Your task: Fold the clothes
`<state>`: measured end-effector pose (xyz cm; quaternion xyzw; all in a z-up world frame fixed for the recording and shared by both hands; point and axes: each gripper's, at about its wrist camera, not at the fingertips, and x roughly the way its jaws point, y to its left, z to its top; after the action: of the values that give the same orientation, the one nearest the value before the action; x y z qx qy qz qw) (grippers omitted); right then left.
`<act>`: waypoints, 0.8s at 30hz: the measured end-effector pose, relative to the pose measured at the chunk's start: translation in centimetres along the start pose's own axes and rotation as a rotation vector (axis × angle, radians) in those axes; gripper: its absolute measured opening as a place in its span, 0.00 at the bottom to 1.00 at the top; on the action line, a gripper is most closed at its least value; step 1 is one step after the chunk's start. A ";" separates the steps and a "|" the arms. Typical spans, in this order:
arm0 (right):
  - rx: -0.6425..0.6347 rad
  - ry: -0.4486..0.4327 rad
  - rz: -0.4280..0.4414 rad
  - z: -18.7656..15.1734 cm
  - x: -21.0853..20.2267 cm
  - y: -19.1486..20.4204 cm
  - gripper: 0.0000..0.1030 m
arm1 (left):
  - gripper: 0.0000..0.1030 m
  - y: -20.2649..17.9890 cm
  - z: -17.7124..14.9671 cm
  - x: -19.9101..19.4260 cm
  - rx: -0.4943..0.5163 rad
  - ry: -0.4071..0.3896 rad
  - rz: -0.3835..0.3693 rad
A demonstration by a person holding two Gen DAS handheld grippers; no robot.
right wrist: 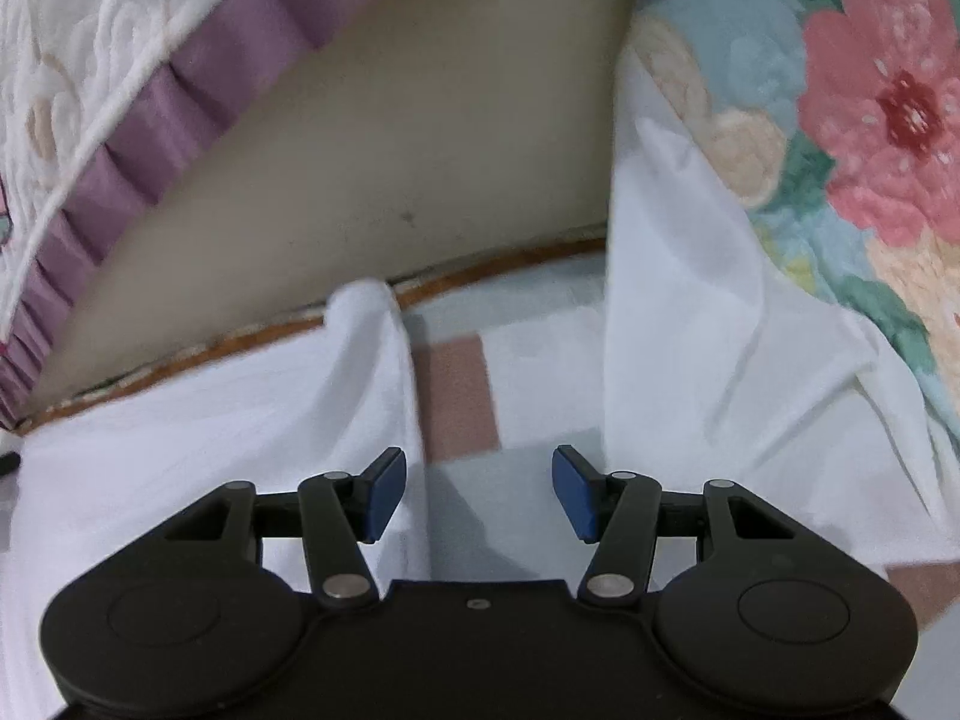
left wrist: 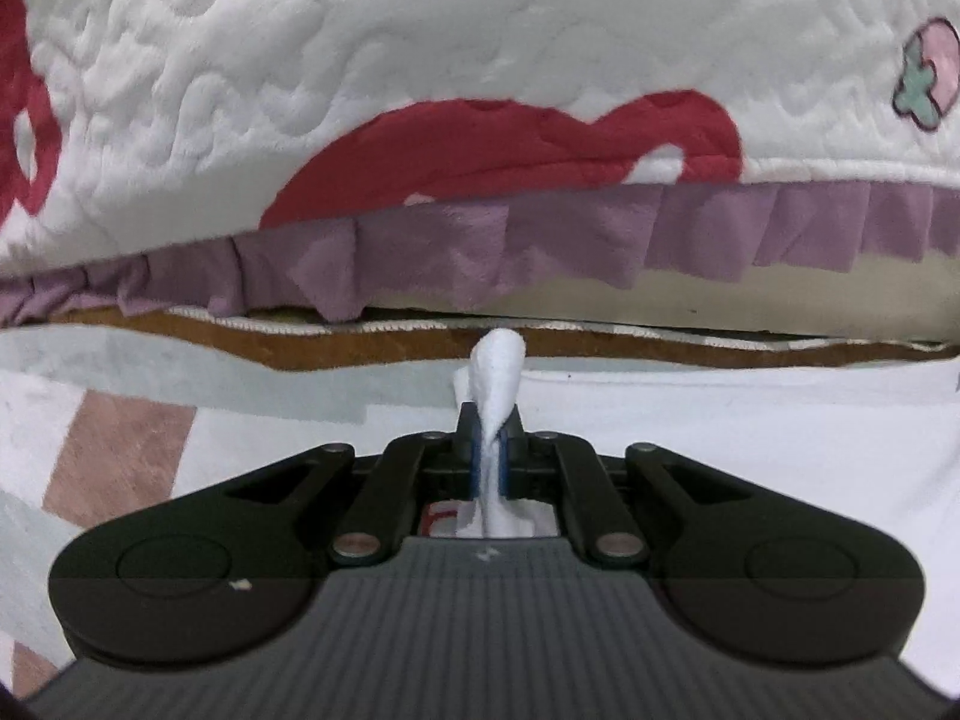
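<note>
A white garment [left wrist: 750, 420] lies spread on a patterned mat. My left gripper [left wrist: 489, 444] is shut on a pinched fold of that garment [left wrist: 498, 378], which sticks up in a small peak between the blue pads. In the right wrist view the same white cloth [right wrist: 210, 420] lies at the left with a raised fold, and another white piece [right wrist: 690, 330] drapes at the right. My right gripper [right wrist: 477, 492] stands open above the gap between them, with nothing between its fingers.
A white quilted bed cover [left wrist: 420, 48] with red shapes and a purple frill [left wrist: 540, 240] hangs ahead. The mat [right wrist: 462, 384] has pink and pale blocks and a brown border [left wrist: 360, 348]. A floral quilt [right wrist: 870, 120] lies at the right.
</note>
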<state>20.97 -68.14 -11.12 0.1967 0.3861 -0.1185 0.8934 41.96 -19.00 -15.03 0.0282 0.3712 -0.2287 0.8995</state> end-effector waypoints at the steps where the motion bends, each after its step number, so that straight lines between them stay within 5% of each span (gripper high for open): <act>1: 0.000 -0.017 0.017 0.3 0.1 0.2 0.58 | 0.05 -0.2 0.0 0.2 0.011 0.002 0.001; 6: -0.048 -0.030 0.059 1.6 2.3 2.6 0.51 | 0.05 -1.3 0.2 0.7 0.073 0.013 0.011; 10: -0.179 -0.027 -0.037 1.7 4.9 4.7 0.63 | 0.05 -1.9 0.7 0.7 0.119 0.045 0.014; 12: -0.225 -0.008 0.030 2.2 5.2 5.4 0.02 | 0.04 -2.1 1.2 0.2 0.130 0.040 0.009; 18: -0.170 -0.103 0.035 5.2 2.8 4.6 0.04 | 0.05 -2.3 1.1 0.3 0.127 0.018 0.024; 24: -0.193 -0.068 -0.093 4.9 3.6 4.4 0.05 | 0.06 -1.8 0.3 0.9 0.054 -0.011 0.026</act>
<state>28.15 -66.64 -9.56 0.0875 0.3738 -0.1286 0.9144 41.90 -21.05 -15.19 0.0558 0.3595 -0.2272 0.9033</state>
